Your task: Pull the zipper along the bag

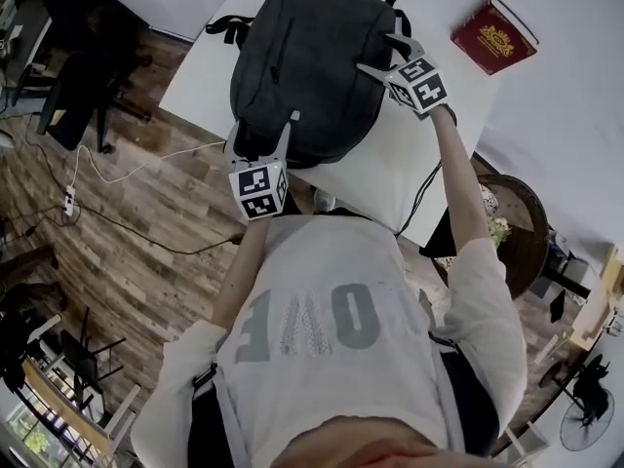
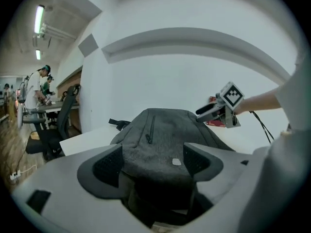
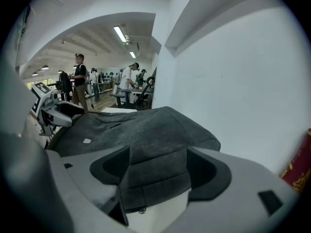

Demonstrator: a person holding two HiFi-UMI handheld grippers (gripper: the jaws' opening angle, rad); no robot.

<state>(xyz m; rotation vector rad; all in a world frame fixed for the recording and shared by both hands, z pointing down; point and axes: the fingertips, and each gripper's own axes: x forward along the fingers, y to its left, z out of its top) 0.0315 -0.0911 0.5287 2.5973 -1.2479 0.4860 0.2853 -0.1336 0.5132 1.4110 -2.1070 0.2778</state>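
1. While the grey bag (image 1: pixel 302 57) lay flat on the white table (image 1: pixel 390 178), both tools were at its edges and the zipper had not yet been pulled, as far as I could judge.
2. The left hand-held gripper (image 2: pixel 153 166) was at the near end of the bag. Its jaws were wide apart with the fabric between them and had not closed on it. I think this position was meant to hold the bag in place when the pull starts.
3. The right hand-held gripper (image 3: pixel 158 171) was at the right side edge of the bag. Its jaws were also wide apart, one over and one under a fold of the edge.
4. In the right gripper view a small metal piece (image 3: pixel 141 210) showed at the lower rim of this fold. It was probably the zipper pull, but it was too small to be sure. That would explain why this gripper was placed there.
5. A short pocket zipper (image 2: pixel 150 130) ran along the top face of the bag, away from both grippers.
6. A red book (image 1: pixel 494 35) lay on the table, well apart from the bag, and played no part.
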